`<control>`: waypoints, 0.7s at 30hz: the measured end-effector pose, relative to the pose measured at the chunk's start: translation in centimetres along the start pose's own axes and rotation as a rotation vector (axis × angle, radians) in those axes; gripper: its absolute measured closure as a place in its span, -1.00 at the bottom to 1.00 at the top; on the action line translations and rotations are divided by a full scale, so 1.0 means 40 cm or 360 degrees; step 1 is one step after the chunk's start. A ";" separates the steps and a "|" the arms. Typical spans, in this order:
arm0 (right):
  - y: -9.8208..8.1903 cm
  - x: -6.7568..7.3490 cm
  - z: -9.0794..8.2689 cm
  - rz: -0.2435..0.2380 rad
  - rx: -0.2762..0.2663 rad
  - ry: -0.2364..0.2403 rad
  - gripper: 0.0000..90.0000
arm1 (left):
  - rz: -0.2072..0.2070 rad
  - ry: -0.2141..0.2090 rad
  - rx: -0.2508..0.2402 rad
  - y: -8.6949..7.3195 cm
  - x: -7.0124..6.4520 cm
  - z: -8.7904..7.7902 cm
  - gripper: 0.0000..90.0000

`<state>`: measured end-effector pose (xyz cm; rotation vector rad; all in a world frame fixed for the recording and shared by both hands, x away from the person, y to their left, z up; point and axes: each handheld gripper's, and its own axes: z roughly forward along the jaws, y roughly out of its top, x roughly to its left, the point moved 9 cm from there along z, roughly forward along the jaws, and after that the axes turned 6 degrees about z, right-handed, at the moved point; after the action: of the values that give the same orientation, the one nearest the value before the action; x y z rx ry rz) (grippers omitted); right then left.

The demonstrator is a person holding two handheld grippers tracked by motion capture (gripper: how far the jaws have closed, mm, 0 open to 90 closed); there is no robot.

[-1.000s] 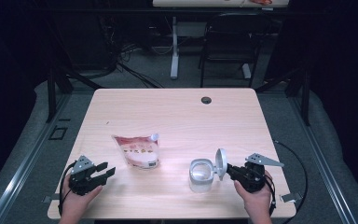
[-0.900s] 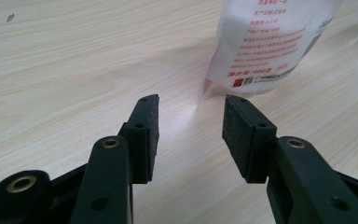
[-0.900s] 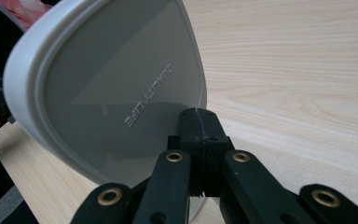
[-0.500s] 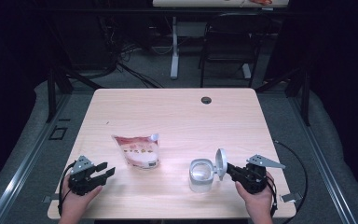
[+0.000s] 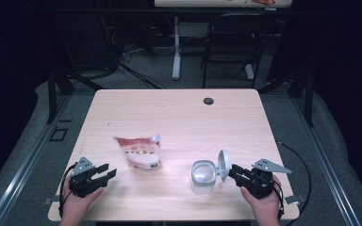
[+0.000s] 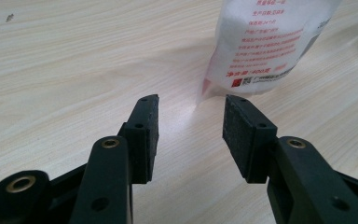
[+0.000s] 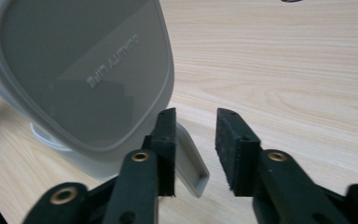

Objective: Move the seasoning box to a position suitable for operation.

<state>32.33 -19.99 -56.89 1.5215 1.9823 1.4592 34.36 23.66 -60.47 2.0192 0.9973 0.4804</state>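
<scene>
The right tool (image 5: 232, 170) had just opened, its jaws apart beside the raised lid of a clear plastic container (image 5: 203, 175). The left tool (image 5: 106, 172) stood apart and empty, a white-and-red printed pouch (image 5: 139, 151) just ahead of it.

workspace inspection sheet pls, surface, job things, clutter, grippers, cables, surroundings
surface: light wooden table, round grommet hole near far edge
job's things: clear container with hinged lid standing open; printed pouch lying flat
clutter: nothing seen
grippers: left gripper open, short of the pouch; right gripper just opened, lid tab between its jaws
cables: one cable loops off the right edge
surroundings: chair, grey floor
</scene>
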 end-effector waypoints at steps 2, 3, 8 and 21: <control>-0.005 -0.006 -0.001 -0.0020 0.0009 -0.0011 0.43 | -0.0009 0.0002 -0.0003 0.000 0.000 0.000 0.24; -0.008 -0.009 -0.001 -0.0028 0.0017 -0.0022 0.43 | -0.0009 0.0003 -0.0003 0.000 0.000 0.000 0.24; -0.013 -0.010 -0.008 -0.0049 0.0031 -0.0034 0.42 | -0.0009 0.0000 -0.0005 0.001 0.001 0.001 0.24; -0.050 0.006 -0.001 -0.0140 0.0144 -0.0029 0.39 | 0.0011 -0.0020 -0.0002 0.013 -0.005 0.015 0.25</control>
<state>31.03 -19.72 -58.38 1.4571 2.1025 1.3341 34.83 23.02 -60.40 2.0225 0.9825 0.4713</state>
